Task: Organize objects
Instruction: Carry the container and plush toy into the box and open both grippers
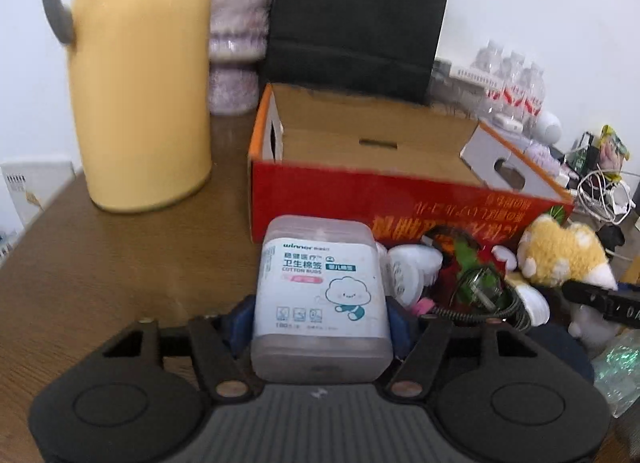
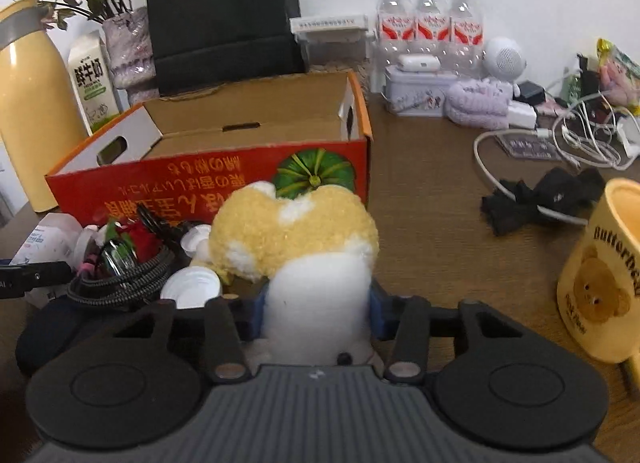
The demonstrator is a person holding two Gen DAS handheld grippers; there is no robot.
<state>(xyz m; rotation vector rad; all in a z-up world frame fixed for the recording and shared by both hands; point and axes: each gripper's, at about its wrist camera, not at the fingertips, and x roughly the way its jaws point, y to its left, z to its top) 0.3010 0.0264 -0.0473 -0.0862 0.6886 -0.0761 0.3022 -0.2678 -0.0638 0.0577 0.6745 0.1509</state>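
A clear cotton bud box (image 1: 320, 291) with a white and blue label sits between the blue pads of my left gripper (image 1: 320, 321), which is shut on its sides. It stands just in front of the open red cardboard box (image 1: 360, 195), whose inside looks bare. In the right wrist view, my right gripper (image 2: 318, 311) is shut on the white body of a yellow and white plush toy (image 2: 296, 231), close to the red cardboard box (image 2: 200, 179). The plush toy (image 1: 560, 255) also shows at the right of the left wrist view.
A pile of white caps, a red flower and a braided cable (image 2: 120, 283) lies between the two grippers. A yellow thermos (image 1: 140, 83), a vase (image 1: 236, 43) and a black bag (image 1: 356, 23) stand behind. A yellow mug (image 2: 600, 275), water bottles (image 2: 428, 23) and cables (image 2: 580, 135) crowd the right.
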